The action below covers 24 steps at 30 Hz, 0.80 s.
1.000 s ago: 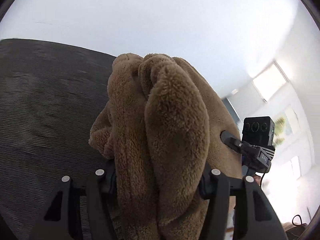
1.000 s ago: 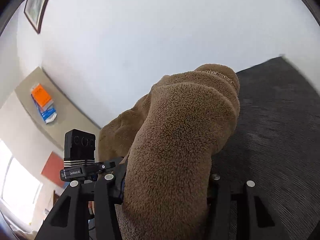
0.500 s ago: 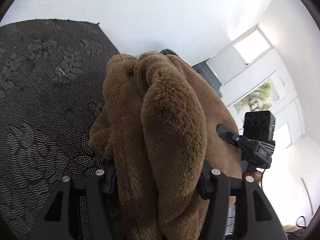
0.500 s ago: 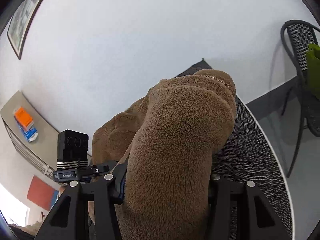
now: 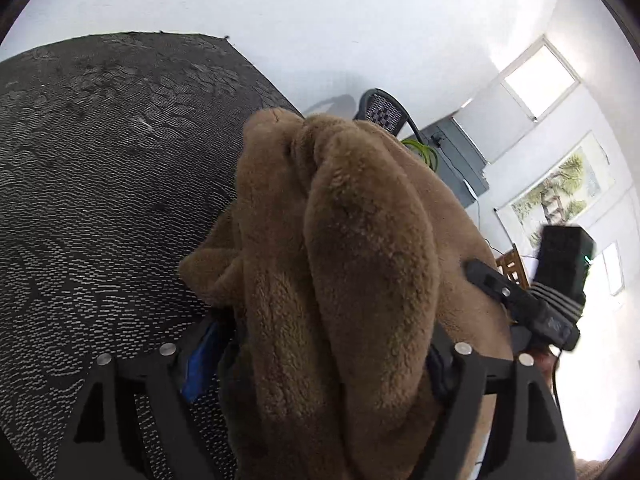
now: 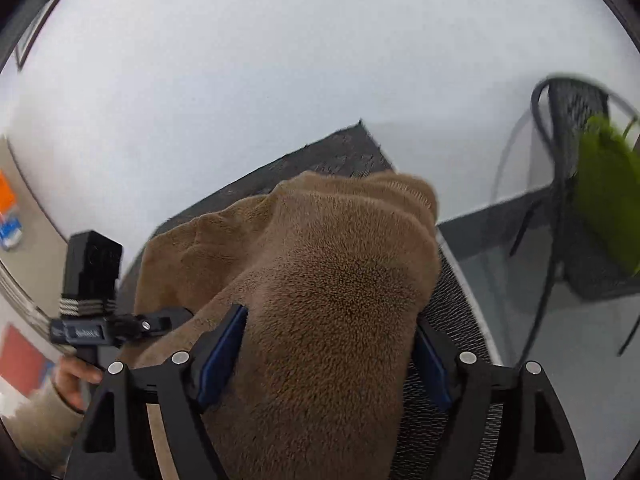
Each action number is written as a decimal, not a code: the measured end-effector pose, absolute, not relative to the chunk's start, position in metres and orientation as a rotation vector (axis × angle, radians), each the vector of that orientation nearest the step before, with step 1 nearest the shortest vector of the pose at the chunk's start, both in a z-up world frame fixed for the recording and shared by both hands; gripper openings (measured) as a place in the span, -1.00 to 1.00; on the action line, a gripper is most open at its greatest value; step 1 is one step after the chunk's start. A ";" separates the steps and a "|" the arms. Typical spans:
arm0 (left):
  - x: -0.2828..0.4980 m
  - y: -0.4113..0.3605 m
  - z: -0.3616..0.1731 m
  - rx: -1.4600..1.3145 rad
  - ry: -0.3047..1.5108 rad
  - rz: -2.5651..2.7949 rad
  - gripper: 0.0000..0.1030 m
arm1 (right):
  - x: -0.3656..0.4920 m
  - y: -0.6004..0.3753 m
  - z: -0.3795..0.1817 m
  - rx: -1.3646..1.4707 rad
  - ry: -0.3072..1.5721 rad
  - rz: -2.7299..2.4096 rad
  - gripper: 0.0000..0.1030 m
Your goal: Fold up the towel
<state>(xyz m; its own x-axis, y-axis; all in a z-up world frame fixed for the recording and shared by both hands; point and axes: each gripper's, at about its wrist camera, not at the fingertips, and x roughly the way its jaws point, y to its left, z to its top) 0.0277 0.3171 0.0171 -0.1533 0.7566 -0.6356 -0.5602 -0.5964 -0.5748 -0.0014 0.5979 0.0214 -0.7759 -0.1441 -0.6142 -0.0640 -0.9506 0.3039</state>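
Both grippers are matte black. On the left gripper (image 5: 324, 360), each finger is an angular arm with triangular cut-outs and round silver screw heads along the top edge; a blue pad (image 5: 200, 356) lines the inner face of its left finger. The right gripper (image 6: 320, 360) has the same black arms, cut-outs and silver screws, with blue pads (image 6: 222, 352) on both fingers. Seen from the opposite side, each gripper carries a black box-shaped camera on a ribbed, silver-striped mount with a small label and a screwed bracket; a green light glows on the right one. A beige sleeve (image 6: 44, 428) covers the wrist.
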 end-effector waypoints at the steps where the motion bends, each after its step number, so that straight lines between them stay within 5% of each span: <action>1: 0.030 0.314 0.023 -1.180 -0.250 1.896 0.65 | 0.004 0.581 0.026 1.009 -0.396 -2.953 0.56; 8: 0.061 0.295 0.092 -0.895 -0.173 2.107 0.67 | 0.068 0.548 0.054 0.678 0.114 -3.198 0.56; 13: -0.012 0.388 0.065 -0.778 0.014 2.026 0.94 | 0.086 0.504 0.045 0.693 0.207 -3.088 0.56; 18: 0.018 0.404 0.053 -0.860 0.154 2.000 0.94 | 0.058 0.491 0.018 0.791 0.275 -2.992 0.56; 24: 0.002 0.404 0.025 -0.999 0.147 2.014 0.94 | 0.037 0.513 0.003 0.873 0.122 -2.931 0.59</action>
<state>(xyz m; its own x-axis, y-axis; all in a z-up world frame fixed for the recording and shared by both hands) 0.0024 0.4038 0.0255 -0.3097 0.6469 -0.6968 -0.7413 -0.6232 -0.2491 0.0367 0.5130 0.0033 -0.8344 -0.0545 -0.5485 0.1000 -0.9936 -0.0533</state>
